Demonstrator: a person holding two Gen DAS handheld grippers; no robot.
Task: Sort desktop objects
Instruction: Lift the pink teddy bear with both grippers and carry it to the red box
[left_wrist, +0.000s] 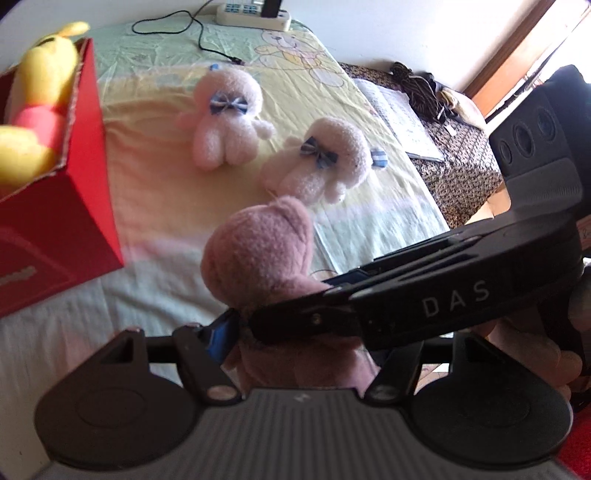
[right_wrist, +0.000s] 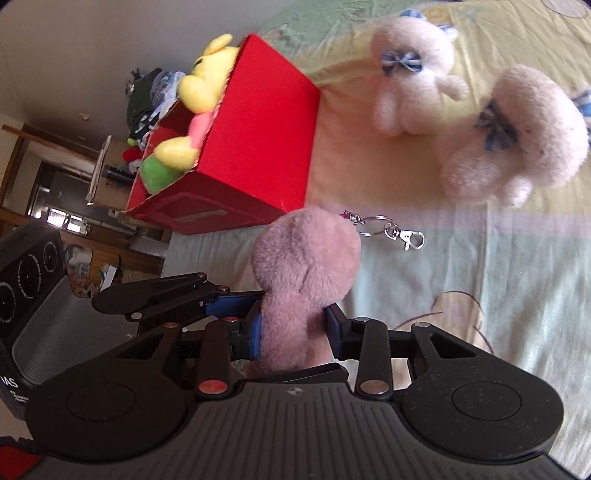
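Both tongs pinch the pink plush (right_wrist: 299, 291) at once: the right gripper (right_wrist: 295, 328) squeezes its waist, the left gripper (left_wrist: 236, 328) its lower body. The red box (right_wrist: 258, 122) stands ahead-left of the right tongs.

Sheet (left_wrist: 155, 206) between red box (left_wrist: 70, 206) and two white plushes (left_wrist: 227, 114) lies open. Plushes (right_wrist: 513, 136) block the right; box (right_wrist: 258, 122) walls the left.

both wrists close (facing the shared bedspread (left_wrist: 155, 177)).
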